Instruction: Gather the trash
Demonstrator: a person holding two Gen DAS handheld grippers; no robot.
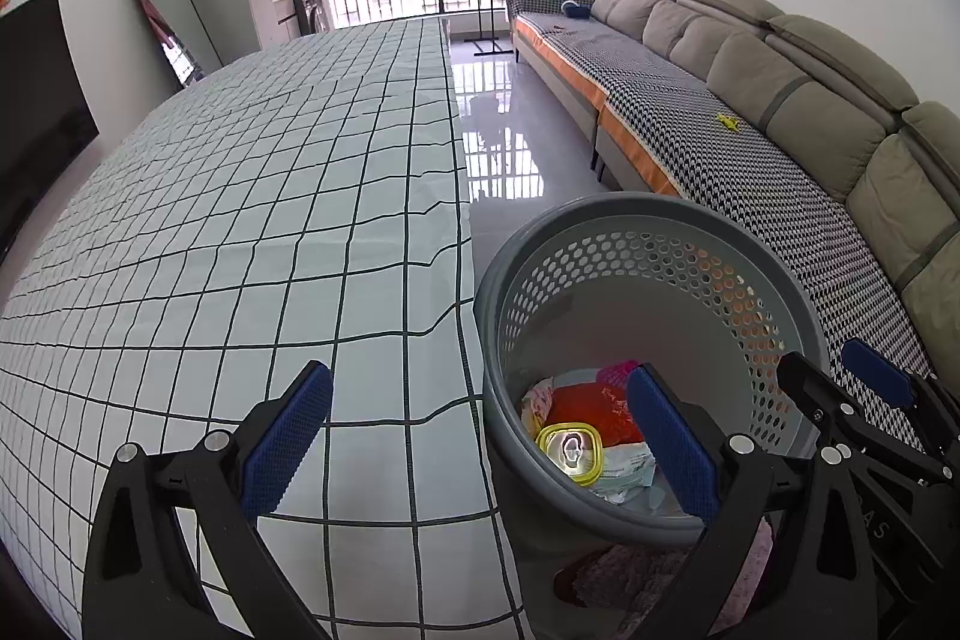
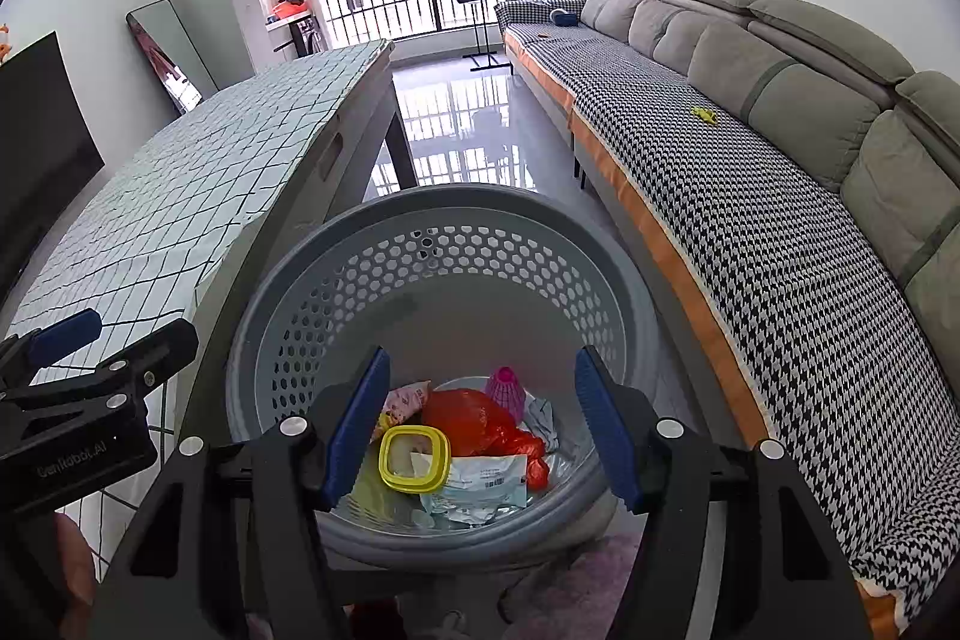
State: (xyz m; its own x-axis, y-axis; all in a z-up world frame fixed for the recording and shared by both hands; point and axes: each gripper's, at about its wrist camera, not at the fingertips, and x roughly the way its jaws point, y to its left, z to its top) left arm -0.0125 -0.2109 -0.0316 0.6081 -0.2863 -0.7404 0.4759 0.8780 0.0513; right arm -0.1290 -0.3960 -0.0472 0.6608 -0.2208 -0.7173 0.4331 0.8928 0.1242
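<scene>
A grey perforated waste basket [image 1: 654,220] stands on the floor between the table and the sofa; it also shows in the right wrist view [image 2: 444,205]. Inside lie a yellow-rimmed lid [image 2: 414,459], a red plastic bag [image 2: 480,418], a white wrapper [image 2: 486,481] and a pink shuttlecock [image 2: 505,387]. My left gripper [image 1: 480,445] is open and empty, one finger over the table edge, the other over the basket. My right gripper [image 2: 483,421] is open and empty above the basket. A small yellow scrap [image 1: 728,121] lies on the sofa seat [image 2: 703,114].
A table with a white grid cloth [image 1: 270,232] fills the left. A long grey sofa with a houndstooth cover [image 2: 750,196] runs along the right. Glossy floor [image 1: 504,124] lies between them. A mirror [image 1: 174,22] leans on the far wall; a pink rug [image 2: 576,586] is under the basket.
</scene>
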